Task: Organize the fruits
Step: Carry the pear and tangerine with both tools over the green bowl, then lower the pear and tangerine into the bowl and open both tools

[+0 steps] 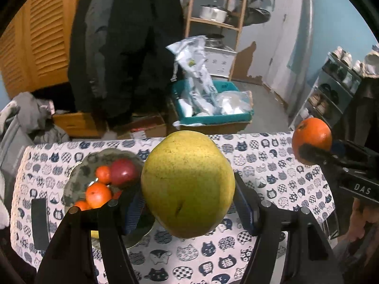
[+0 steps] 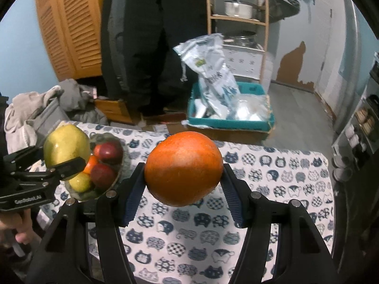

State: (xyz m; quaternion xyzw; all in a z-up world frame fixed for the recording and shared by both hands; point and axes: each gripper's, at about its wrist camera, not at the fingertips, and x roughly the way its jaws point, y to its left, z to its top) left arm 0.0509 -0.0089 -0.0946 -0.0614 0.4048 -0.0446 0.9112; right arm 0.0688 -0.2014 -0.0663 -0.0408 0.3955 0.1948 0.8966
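My left gripper is shut on a large yellow-green pear and holds it above the table, just right of a grey bowl that holds small oranges and a red apple. My right gripper is shut on a big orange held above the cat-print tablecloth. The right wrist view shows the pear in the left gripper over the bowl, with red apples and a yellow fruit inside. The left wrist view shows the orange at the far right.
A black flat object lies on the cloth left of the bowl. Beyond the table's far edge stand a teal crate with plastic bags, cardboard boxes, hanging dark coats, a wooden shelf with pots and a shoe rack.
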